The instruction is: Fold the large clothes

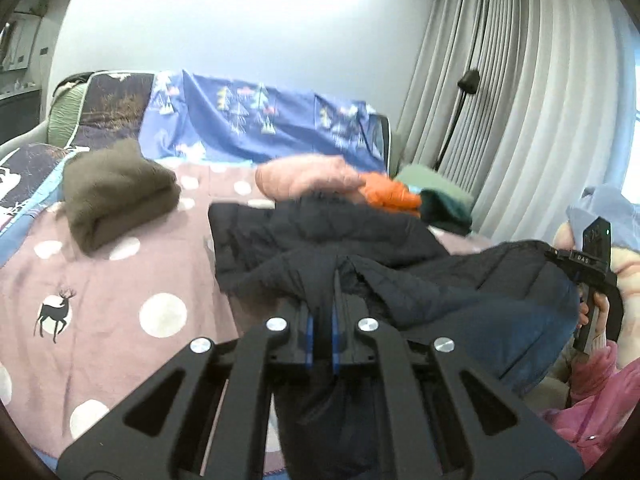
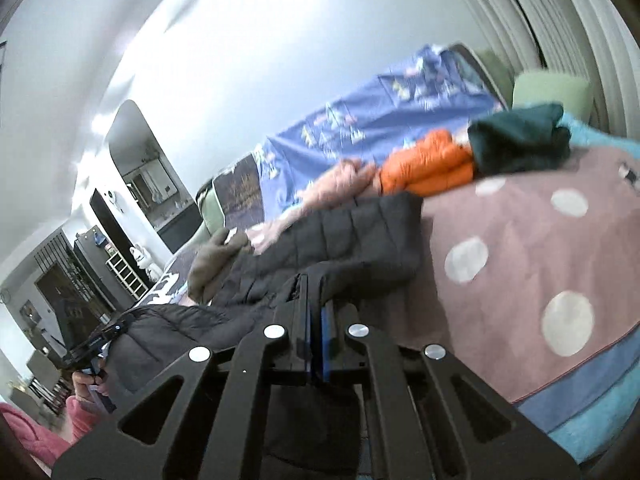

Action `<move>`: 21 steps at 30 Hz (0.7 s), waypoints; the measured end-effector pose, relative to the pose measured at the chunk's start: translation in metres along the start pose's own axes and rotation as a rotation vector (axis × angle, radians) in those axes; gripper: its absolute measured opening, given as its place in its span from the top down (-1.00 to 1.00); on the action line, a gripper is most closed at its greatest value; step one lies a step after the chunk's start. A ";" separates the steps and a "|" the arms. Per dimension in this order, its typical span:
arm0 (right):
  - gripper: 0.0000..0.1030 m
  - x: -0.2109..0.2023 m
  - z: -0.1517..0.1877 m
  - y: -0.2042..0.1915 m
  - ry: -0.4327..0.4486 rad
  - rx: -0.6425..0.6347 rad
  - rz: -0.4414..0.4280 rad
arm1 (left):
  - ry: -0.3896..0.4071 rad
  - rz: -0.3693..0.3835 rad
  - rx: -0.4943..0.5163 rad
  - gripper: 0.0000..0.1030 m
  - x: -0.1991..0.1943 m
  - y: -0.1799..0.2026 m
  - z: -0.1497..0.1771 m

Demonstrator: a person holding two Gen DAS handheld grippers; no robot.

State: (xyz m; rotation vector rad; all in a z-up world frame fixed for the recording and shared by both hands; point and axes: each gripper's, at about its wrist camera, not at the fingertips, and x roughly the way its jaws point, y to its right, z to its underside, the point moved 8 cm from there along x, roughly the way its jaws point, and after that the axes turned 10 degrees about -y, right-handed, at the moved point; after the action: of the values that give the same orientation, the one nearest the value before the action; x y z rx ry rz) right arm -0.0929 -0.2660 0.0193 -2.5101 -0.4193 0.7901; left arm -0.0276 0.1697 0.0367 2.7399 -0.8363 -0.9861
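1. Left wrist view, writing: the only lettering is a small white mark on the black body of the right gripper [image 1: 560,258] at the right edge of the frame; it looks like "DAS", but it is too small to be sure.
2. Left wrist view, grip: the left gripper [image 1: 335,280] at lower centre has its jaws fully closed, with a fold of the dark quilted jacket [image 1: 320,236] pinched between the blue-edged pads. The right gripper is closed on the jacket's far end, and the cloth sags between the two.
3. Left wrist view, edges and room: the jacket fills the centre. At left the pink dotted blanket [image 1: 132,280] lies bare, with a deer print at lower left. A folded brown garment [image 1: 116,196] sits apart at upper left. Pink, orange and dark green clothes [image 1: 372,188] crowd just behind the jacket. Curtains [image 1: 520,100] close off the right.
4. Right wrist view, writing: none can be read.
5. Right wrist view, grip: the right gripper [image 2: 314,292] at lower centre is clamped shut on a jacket edge, with cloth hanging below the pads. The left gripper [image 2: 122,326] at lower left holds the other end.
6. Right wrist view, edges and room: the blanket is bare across the right half, its blue border at lower right. The orange and green clothes lie at the jacket's upper end, and the brown garment touches its left side.
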 end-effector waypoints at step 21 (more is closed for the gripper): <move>0.91 0.161 -0.055 0.072 -0.045 0.031 0.271 | -0.137 -0.162 -0.065 0.85 0.151 -0.076 -0.048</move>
State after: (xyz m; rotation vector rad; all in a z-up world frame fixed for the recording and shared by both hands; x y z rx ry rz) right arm 0.0769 -0.2782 -0.0518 -2.5559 -0.0794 0.9477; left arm 0.1332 0.1498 -0.0307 2.7445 -0.5949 -1.2199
